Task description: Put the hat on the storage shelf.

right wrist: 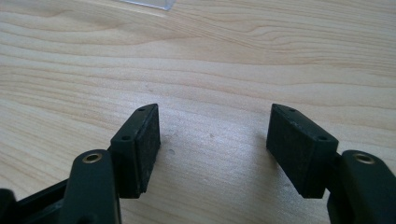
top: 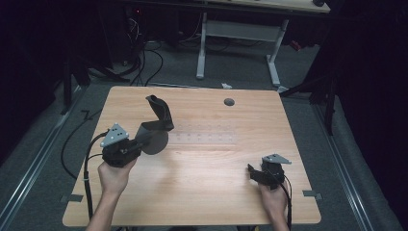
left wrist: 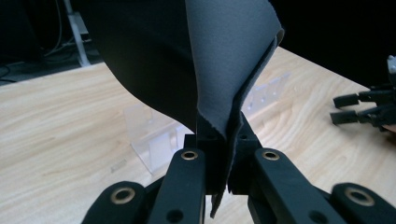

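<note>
Dark room, pale wooden table [top: 202, 192]. Our left gripper [left wrist: 219, 154] pinches a grey cloth [left wrist: 224, 60] by its edge, lifted so it hangs free above the clear rack [left wrist: 154, 135]. Our right gripper [right wrist: 212, 140] rests spread wide near the table, empty, likely ready to help.

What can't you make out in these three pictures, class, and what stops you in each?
- Cloth: top cut off by the left gripper view's edge.
- Clear rack: middle hidden behind the cloth and left gripper.
- Right gripper: too small in the high view to judge its opening.
- Dark table mark: too small to identify.
</note>
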The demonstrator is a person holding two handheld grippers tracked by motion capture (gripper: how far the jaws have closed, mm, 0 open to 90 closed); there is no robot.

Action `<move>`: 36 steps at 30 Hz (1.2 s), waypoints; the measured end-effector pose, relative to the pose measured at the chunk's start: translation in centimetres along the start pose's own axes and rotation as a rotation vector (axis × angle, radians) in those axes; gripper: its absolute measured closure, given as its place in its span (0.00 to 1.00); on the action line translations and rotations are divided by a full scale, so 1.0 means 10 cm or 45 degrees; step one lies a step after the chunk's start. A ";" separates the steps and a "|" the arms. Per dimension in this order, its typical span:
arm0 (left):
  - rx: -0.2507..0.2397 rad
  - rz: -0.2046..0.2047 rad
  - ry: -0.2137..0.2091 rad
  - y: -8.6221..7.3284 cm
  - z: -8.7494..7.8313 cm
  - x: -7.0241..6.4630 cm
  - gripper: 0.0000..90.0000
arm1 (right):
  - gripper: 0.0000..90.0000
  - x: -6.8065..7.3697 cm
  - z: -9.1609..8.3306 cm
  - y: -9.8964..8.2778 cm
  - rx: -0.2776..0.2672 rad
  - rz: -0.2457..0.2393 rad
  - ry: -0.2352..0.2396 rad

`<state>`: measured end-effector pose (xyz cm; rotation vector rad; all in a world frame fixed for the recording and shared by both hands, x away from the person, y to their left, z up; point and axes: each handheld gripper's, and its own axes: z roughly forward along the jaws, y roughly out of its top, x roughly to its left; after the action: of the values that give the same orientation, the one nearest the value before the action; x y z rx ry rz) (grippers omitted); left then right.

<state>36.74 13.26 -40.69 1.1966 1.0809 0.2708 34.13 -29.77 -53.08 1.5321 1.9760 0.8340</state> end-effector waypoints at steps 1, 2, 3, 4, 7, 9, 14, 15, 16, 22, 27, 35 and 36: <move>-0.004 0.002 -0.001 0.01 0.02 0.00 0.96 | 0.39 0.00 0.00 0.00 -0.001 -0.002 0.000; -0.009 0.004 -0.002 0.01 0.04 0.00 0.96 | 0.39 0.00 0.00 0.00 0.000 -0.004 0.001; -0.009 0.006 -0.003 0.02 0.06 0.01 0.96 | 0.39 0.00 0.00 0.00 -0.001 -0.002 0.001; -0.010 0.009 -0.005 0.03 0.08 0.01 0.96 | 0.39 0.00 0.00 0.00 -0.001 -0.002 0.001; -0.012 0.026 -0.002 0.06 0.18 0.02 0.96 | 0.38 0.00 0.00 0.00 0.000 -0.002 0.001; -0.016 0.039 0.005 0.07 0.23 0.02 0.96 | 0.38 0.00 0.00 0.00 0.000 -0.002 0.001; 0.164 0.265 0.006 0.13 0.25 0.18 0.96 | 0.38 0.00 0.00 0.00 -0.001 -0.002 0.002; -0.026 0.049 0.032 0.10 0.38 0.09 0.96 | 0.38 0.00 0.00 0.00 -0.002 -0.006 0.001; -0.047 0.037 0.043 0.09 0.42 0.09 0.96 | 0.38 0.00 0.00 0.00 0.000 -0.005 0.000; -0.052 0.028 0.068 0.07 0.56 0.16 0.96 | 0.38 0.00 0.00 0.00 -0.002 -0.005 0.001; -0.045 0.108 0.108 -0.01 0.66 0.17 0.96 | 0.38 0.00 0.00 0.00 -0.002 -0.006 0.001; -0.067 0.126 0.143 -0.08 0.74 0.18 0.96 | 0.37 0.01 0.00 0.00 0.002 -0.009 0.007; -0.064 0.132 0.149 -0.09 0.75 0.18 0.96 | 0.37 0.01 0.00 0.00 0.002 -0.009 0.007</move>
<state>43.29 9.52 -42.65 1.2049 1.1079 0.4504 34.09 -29.68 -53.08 1.5246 1.9852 0.8351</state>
